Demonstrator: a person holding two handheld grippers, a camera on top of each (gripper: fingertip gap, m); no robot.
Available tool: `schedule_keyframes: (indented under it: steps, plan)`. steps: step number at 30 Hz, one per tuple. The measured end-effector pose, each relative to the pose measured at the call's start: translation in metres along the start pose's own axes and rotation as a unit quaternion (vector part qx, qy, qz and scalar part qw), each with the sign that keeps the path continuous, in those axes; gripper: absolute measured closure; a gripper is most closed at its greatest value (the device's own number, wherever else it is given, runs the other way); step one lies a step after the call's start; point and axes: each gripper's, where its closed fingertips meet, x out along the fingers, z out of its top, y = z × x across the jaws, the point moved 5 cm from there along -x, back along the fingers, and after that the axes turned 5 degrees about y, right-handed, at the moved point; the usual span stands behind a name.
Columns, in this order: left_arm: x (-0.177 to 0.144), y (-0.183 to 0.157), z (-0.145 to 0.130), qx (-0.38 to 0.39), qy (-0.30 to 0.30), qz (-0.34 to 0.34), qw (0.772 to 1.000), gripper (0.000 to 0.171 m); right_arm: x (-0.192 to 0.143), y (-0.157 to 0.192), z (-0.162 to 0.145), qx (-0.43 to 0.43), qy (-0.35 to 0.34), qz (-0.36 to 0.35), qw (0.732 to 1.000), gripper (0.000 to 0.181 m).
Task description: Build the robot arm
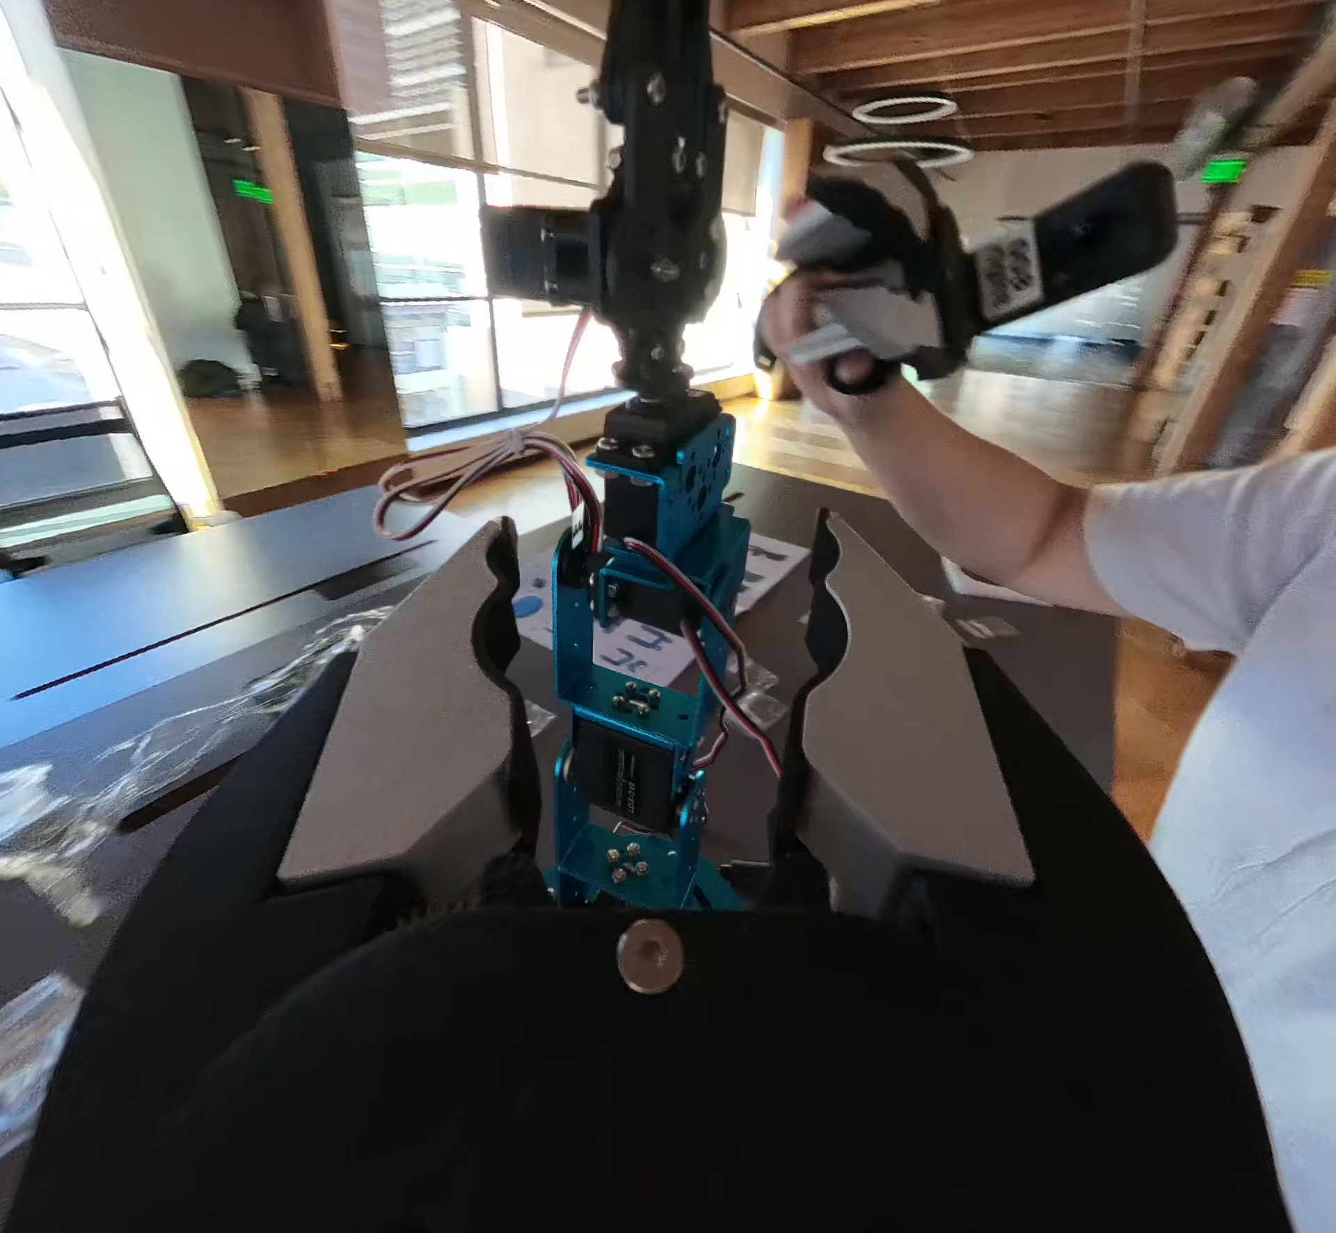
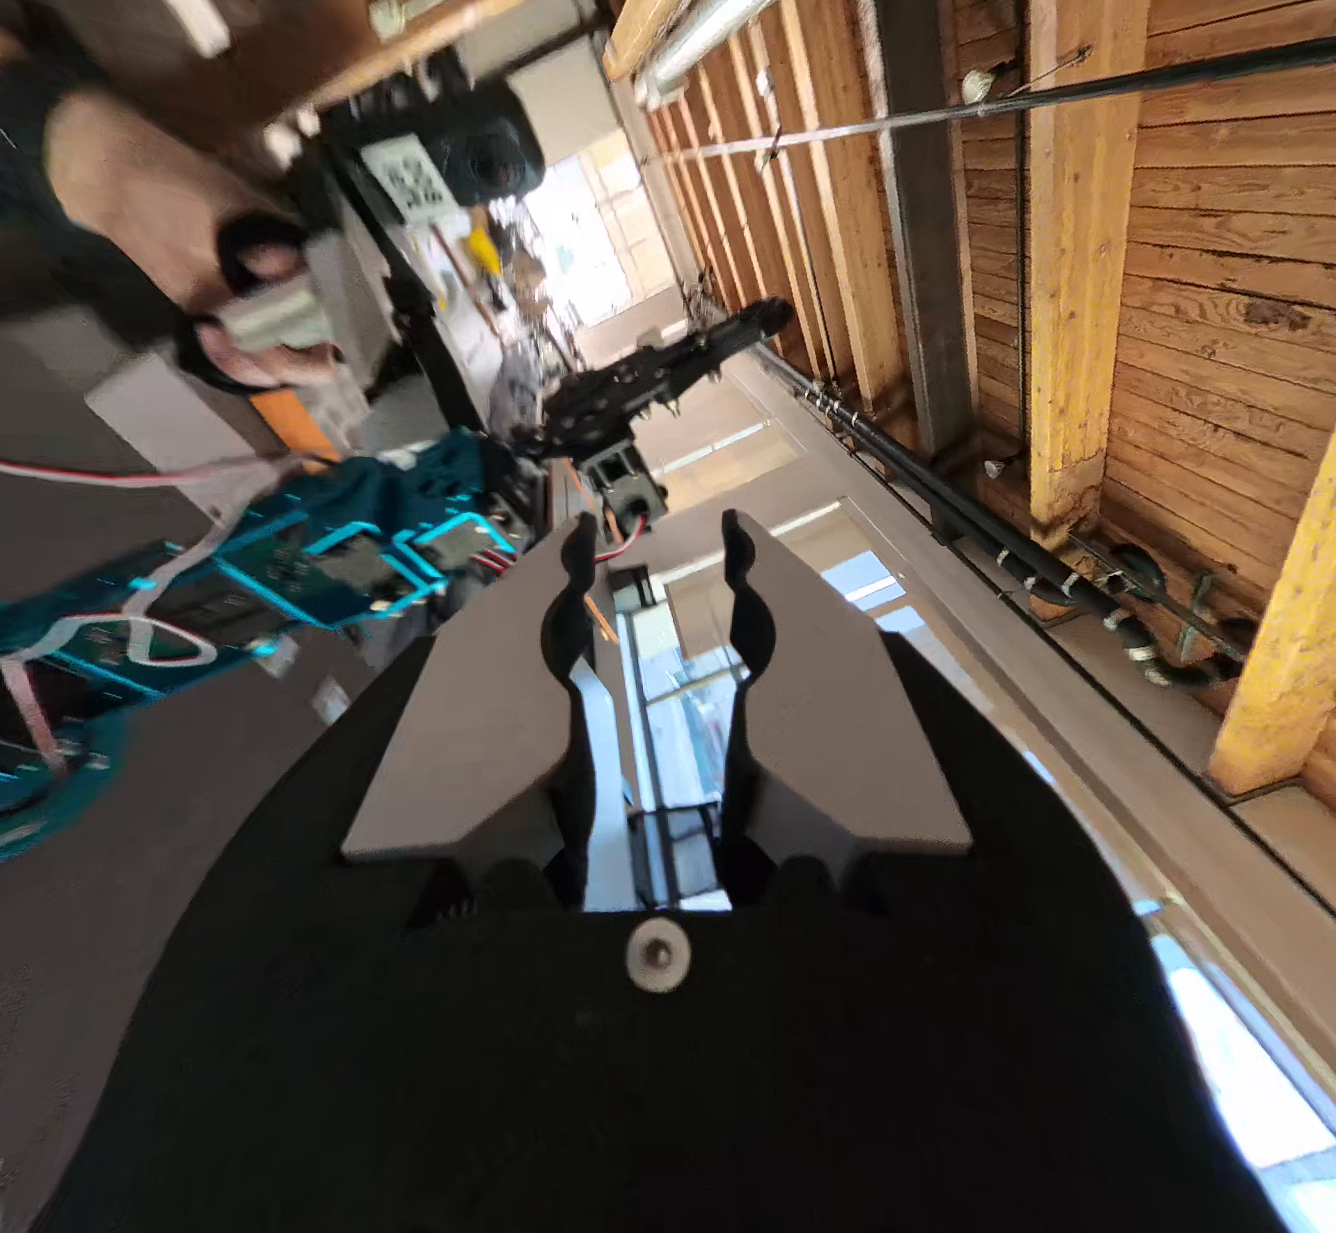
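Observation:
A small blue metal robot arm (image 1: pixel 636 656) with black servos and red-white-black wires stands on a black table (image 1: pixel 181 591). Its black claw (image 1: pixel 658 114) points upward. My left gripper (image 1: pixel 661 533) is open, with one finger on each side of the arm's lower links. I cannot tell whether the pads touch it. My right gripper (image 2: pixel 658 526) is open and empty, up in the air and tilted sideways. The blue arm (image 2: pixel 289 569) lies to its left there, and the black claw (image 2: pixel 651 367) is just beyond its fingertips.
White paper sheets with marks (image 1: pixel 766 569) lie on the table behind the arm. Crumpled clear plastic (image 1: pixel 217 714) lies at the left. A person's bare forearm (image 1: pixel 1012 511) and white sleeve reach in from the right, holding the other gripper's handle (image 1: pixel 853 302). Windows and wooden ceiling beams lie beyond.

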Motion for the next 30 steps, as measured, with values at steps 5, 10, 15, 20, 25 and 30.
schedule_keyframes:
  steps: [5,10,15,20,25,30]
  plan:
    - [0.022,0.007,-0.002,-0.004,0.026,-0.111,0.993,0.093,0.055,0.002,-0.007,-0.059,0.054,0.048,0.996,0.146]
    - [0.028,0.014,-0.001,0.003,0.010,-0.146,0.989,0.110,0.080,0.007,-0.009,-0.090,0.079,0.073,0.990,0.144]
    - [0.030,0.016,-0.004,0.018,-0.011,-0.158,0.987,0.136,0.089,0.011,-0.008,-0.110,0.081,0.092,0.986,0.156]
    - [0.030,0.014,-0.004,0.017,-0.024,-0.156,0.987,0.142,0.087,0.012,-0.008,-0.133,0.104,0.074,0.983,0.158]
    - [0.032,0.013,-0.004,0.008,-0.021,-0.157,0.987,0.142,0.083,0.014,-0.005,-0.163,0.177,0.029,0.970,0.160]
    - [0.031,0.013,-0.004,0.005,-0.020,-0.152,0.988,0.142,0.085,0.017,-0.002,-0.177,0.236,-0.012,0.955,0.160]
